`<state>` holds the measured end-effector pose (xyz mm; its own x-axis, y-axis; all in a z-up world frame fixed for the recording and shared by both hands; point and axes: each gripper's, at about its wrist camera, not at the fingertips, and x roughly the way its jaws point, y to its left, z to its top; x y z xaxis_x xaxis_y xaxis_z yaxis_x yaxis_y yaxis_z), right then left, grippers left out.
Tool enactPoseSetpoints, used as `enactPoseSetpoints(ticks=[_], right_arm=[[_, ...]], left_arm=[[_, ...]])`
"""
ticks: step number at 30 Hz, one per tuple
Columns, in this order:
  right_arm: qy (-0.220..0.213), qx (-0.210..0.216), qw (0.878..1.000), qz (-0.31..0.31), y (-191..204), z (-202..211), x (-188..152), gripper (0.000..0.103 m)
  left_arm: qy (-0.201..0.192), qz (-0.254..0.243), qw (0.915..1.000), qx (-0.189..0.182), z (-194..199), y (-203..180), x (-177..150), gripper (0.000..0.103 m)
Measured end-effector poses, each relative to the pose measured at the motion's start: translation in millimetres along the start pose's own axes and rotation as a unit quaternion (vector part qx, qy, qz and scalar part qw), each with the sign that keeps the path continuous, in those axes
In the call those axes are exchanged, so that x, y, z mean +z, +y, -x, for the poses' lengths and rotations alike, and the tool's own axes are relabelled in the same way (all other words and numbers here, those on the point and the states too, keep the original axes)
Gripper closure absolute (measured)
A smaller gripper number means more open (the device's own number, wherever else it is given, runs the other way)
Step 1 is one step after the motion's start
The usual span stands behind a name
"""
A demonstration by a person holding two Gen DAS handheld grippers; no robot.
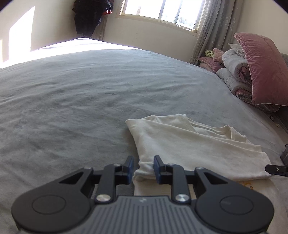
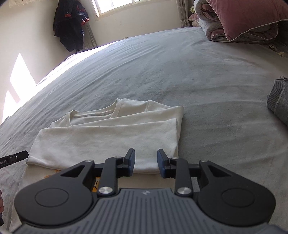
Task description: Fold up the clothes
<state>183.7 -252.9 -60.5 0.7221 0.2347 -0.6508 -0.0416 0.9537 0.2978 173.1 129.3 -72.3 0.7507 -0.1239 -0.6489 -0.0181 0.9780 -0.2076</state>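
Nearest to me, the left gripper (image 1: 143, 169) hangs low over the near left corner of the folded white T-shirt (image 1: 189, 144), its blue pads parted a little; a bunched bit of the shirt's edge sits between them, though I can't tell if the pads actually press on it. Over on the other side, the right gripper (image 2: 146, 162) stands at the shirt's near right corner, its jaws parted wider, with the folded hem lying in the gap and neither pad touching the cloth. That shirt lies on the grey bedspread (image 1: 81, 93), folded over on itself with the neckline turned toward the far side and a flat layer showing a yellowish print (image 2: 54, 173) poking out beneath the fold. At the head of the bed, a rolled grey quilt (image 1: 234, 72) is stacked against a pink velvet pillow (image 1: 264, 70). A grey knitted garment (image 2: 279, 106) lies well apart on the right. Dark clothes (image 2: 70, 25) hang in the corner beside the window (image 1: 162, 10)
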Motion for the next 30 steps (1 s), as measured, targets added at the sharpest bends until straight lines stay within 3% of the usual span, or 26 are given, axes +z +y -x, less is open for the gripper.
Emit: enactPoseSetpoints(ticks=[6,9,11,18,23,30], right_arm=[[0.002,0.037,0.998,-0.054,-22.9,3.5,-6.8,0.074],[0.016,0.049,0.996,-0.073,-26.1,17.2,-6.5,0.066],[0.029,0.059,0.994,-0.086,-29.1,29.0,-10.0,0.048],[0.087,0.047,0.988,-0.118,-45.2,78.0,-44.9,0.045],[0.126,0.057,0.976,-0.167,-57.9,110.1,-74.8,0.045],[0.203,0.09,0.956,-0.191,-51.5,145.0,-112.4,0.051]], left_arm=[[-0.002,0.007,0.9998,-0.019,2.4,8.0,-8.1,0.074],[0.027,0.019,0.9992,-0.023,8.9,8.3,-3.3,0.071],[0.051,0.022,0.9979,-0.034,14.3,10.7,-4.8,0.067],[0.105,0.036,0.9916,-0.067,49.6,22.8,-25.3,0.066],[0.15,0.055,0.9822,-0.099,80.3,36.6,-52.3,0.066],[0.216,0.075,0.9614,-0.153,117.6,54.3,-92.7,0.066]])
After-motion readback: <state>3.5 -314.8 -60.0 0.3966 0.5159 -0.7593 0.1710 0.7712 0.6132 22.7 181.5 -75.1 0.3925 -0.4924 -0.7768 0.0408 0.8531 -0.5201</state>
